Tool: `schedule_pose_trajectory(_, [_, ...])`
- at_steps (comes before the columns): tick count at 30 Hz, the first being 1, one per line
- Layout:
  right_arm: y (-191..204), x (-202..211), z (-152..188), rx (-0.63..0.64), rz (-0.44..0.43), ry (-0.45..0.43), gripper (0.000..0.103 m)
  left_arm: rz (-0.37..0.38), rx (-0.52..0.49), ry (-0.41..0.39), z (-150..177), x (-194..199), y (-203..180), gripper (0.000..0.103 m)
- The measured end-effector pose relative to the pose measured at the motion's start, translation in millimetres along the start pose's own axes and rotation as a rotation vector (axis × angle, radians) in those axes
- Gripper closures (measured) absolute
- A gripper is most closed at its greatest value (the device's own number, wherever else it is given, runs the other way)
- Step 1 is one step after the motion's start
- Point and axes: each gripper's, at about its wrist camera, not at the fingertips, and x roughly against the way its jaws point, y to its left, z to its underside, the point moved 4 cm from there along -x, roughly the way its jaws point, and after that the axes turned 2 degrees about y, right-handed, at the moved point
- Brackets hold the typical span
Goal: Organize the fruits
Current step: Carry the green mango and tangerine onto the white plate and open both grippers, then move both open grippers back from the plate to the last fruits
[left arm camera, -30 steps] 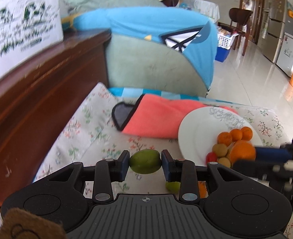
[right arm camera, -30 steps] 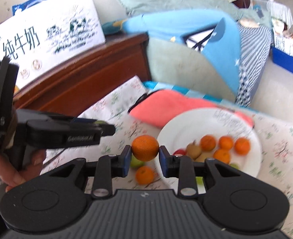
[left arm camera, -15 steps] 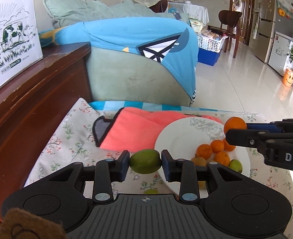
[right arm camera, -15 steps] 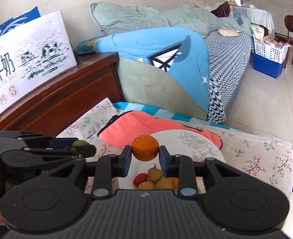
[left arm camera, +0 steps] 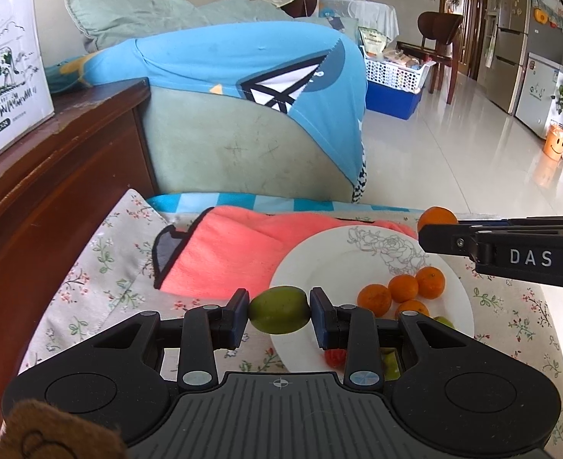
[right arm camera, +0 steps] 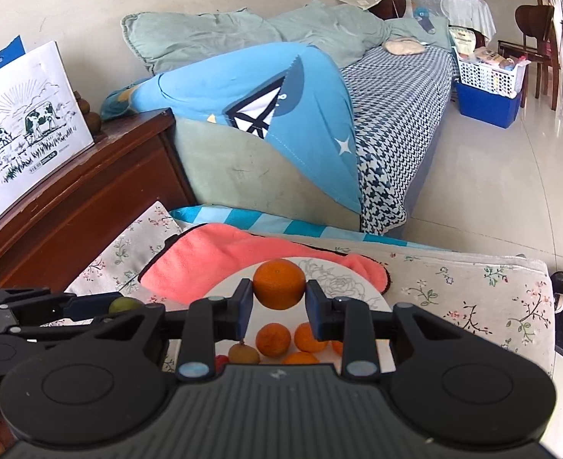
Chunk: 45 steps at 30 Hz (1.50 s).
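My left gripper (left arm camera: 279, 310) is shut on a green fruit (left arm camera: 279, 310) and holds it above the near left rim of the white plate (left arm camera: 319, 260). My right gripper (right arm camera: 278, 287) is shut on an orange (right arm camera: 278, 284), held above the plate (right arm camera: 342, 279). That orange shows in the left wrist view (left arm camera: 437, 217) at the tip of the right gripper. Several small oranges (left arm camera: 403, 287), a red fruit (left arm camera: 335, 357) and green fruits (left arm camera: 390, 367) lie on the plate. The green fruit also shows in the right wrist view (right arm camera: 124, 305).
The plate sits on a floral cloth (left arm camera: 101, 264) with a pink towel (left arm camera: 224, 248) behind it. A dark wooden cabinet (left arm camera: 32, 176) with a milk carton box (left arm camera: 5, 72) stands at the left. A sofa with a blue cover (left arm camera: 243, 76) is behind.
Both grippers have lifted and pulled back with their fruit; the plate now sits lower and nearer in both views. The right gripper's orange has moved over the plate's far side.
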Motion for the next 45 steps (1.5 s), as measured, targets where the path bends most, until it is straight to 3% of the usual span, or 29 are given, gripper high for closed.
schedule_pose_trajectory(11, [-19, -29, 3, -0.095, -0.028, 0.039, 0.073, 0.029, 0.077, 0.093, 4, -31, -4, 0.071])
schedule_pose_trajectory(21, [-28, -50, 9, -0.166, -0.039, 0.070, 0.073, 0.021, 0.110, 0.118, 5, -46, -4, 0.071])
schedule_pose_trajectory(32, [-28, -54, 10, -0.200, -0.047, 0.066, 0.070, 0.059, 0.193, 0.108, 0, -43, 5, 0.069])
schedule_pose_trajectory(45, [3, -29, 9, -0.111, -0.080, 0.055, 0.069, 0.025, 0.197, 0.091, -7, -14, 33, 0.048])
